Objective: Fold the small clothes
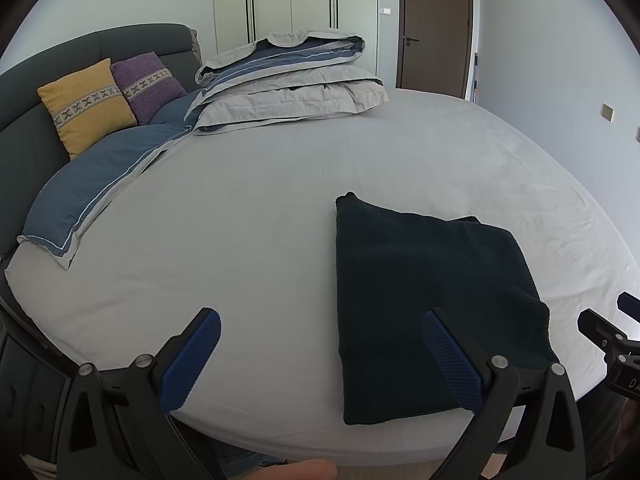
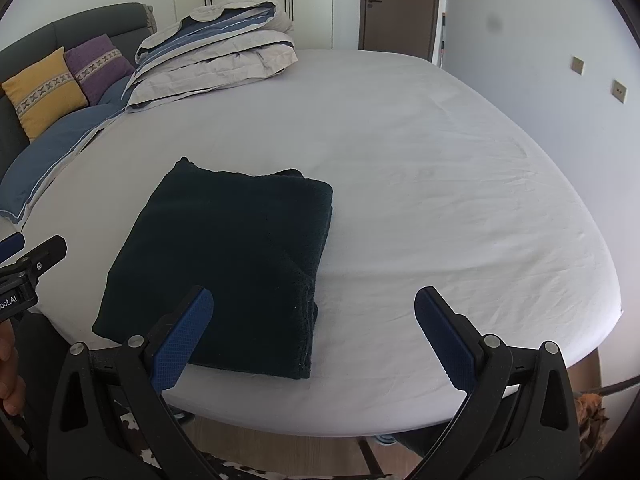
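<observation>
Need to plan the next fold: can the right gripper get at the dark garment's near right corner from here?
Probably yes. The right gripper is open and empty, the dark garment lies flat on the bed, and nothing sits between them.

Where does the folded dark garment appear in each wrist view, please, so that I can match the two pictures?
Left wrist view: the folded dark garment lies right of centre on the bed sheet, reaching behind the left gripper's right-hand finger.
Right wrist view: the same garment lies left of centre, reaching behind the right gripper's left-hand finger.
Shared landmark: the yellow cushion at the headboard, upper left in both.
</observation>
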{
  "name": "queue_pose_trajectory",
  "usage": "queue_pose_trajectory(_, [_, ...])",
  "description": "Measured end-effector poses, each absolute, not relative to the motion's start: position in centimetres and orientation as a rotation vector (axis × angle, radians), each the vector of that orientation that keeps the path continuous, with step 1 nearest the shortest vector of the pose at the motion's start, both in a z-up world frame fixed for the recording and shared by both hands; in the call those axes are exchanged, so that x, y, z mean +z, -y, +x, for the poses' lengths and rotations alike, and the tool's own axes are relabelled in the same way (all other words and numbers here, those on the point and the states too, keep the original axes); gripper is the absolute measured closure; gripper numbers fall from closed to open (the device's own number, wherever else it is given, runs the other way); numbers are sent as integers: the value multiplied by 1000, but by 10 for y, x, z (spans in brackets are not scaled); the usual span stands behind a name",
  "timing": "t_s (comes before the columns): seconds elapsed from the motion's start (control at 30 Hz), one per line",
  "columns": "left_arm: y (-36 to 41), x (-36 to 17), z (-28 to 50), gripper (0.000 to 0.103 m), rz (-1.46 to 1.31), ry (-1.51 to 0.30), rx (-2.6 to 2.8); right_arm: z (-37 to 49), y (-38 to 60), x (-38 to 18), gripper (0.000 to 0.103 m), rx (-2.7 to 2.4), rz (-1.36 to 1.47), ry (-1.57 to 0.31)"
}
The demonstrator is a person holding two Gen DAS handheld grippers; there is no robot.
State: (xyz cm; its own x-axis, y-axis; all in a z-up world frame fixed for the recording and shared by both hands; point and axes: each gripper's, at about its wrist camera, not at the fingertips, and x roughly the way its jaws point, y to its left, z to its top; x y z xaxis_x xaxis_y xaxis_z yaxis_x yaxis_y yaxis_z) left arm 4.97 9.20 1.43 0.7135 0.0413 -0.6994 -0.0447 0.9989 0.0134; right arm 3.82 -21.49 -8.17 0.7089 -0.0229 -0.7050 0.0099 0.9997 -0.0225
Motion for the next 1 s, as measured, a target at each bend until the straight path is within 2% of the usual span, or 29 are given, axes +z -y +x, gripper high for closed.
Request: queue_pose_trajectory(1.0, [-91,11,49,0,-2,-782,46,35,205,-85,0,-2,-19,-793])
